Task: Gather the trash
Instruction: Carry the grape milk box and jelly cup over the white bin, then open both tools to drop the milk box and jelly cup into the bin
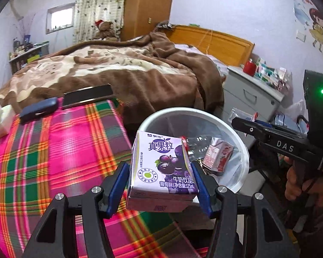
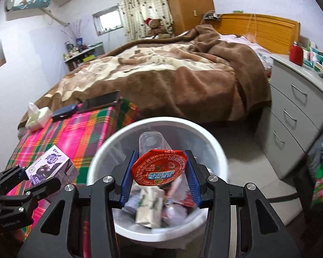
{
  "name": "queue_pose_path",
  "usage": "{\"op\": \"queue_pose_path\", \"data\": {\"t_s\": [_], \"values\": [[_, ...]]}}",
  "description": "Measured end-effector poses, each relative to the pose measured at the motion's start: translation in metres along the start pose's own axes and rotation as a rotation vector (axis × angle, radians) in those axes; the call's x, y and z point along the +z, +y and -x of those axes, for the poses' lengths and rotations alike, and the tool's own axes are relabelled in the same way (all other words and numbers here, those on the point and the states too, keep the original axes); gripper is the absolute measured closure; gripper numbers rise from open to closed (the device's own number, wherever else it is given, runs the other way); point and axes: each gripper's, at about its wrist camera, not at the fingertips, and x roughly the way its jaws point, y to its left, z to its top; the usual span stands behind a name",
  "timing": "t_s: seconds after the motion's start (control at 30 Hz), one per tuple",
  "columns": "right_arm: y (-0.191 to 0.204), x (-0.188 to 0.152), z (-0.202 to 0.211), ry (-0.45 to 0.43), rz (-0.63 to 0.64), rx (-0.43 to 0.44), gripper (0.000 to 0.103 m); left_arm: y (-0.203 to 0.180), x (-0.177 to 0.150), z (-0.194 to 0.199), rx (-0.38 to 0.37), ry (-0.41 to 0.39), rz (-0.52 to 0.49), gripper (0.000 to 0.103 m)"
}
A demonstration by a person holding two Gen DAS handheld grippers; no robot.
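The bed [image 2: 161, 79] with its brown blanket fills the back of the room, and a bright checked cloth [image 1: 53, 150] covers the near end. A white bin [image 2: 217, 150] stands on the floor just beside that end, so trash can drop straight in. It already holds cartons and wrappers.

The right gripper [image 2: 160, 177] hangs right over the bin. Its blue pads squeeze a clear cup [image 2: 159, 165] with a red lid, tipped on its side. It looks ready to be let go.

The left gripper [image 1: 160, 181] squeezes a purple milk box [image 1: 161, 167] by its two sides, standing up. It sits over the edge of the checked cloth, just beside the bin, so it likely goes in next.
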Motion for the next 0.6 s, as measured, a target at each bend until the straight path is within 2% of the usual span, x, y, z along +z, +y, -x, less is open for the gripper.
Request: {"op": "queue_pose_path", "data": {"t_s": [0.37,0.5,0.53,0.6], "values": [[-0.023,-0.009,-0.006,0.036,-0.001,-0.042,0.057,-0.029,0.005,-0.037,-0.040,0.041,-0.043,0.044],[-0.027,-0.011,-0.010,0.055,-0.005,-0.028,0.056,-0.029,0.006,-0.042,-0.038,0.047,-0.032,0.043],[-0.027,-0.012,-0.011,0.060,-0.007,-0.021,0.055,-0.029,0.006,-0.043,-0.034,0.047,-0.033,0.041],[-0.027,-0.013,-0.012,0.058,-0.007,-0.029,0.043,-0.028,0.006,-0.043,-0.026,0.046,-0.027,0.041]]}}
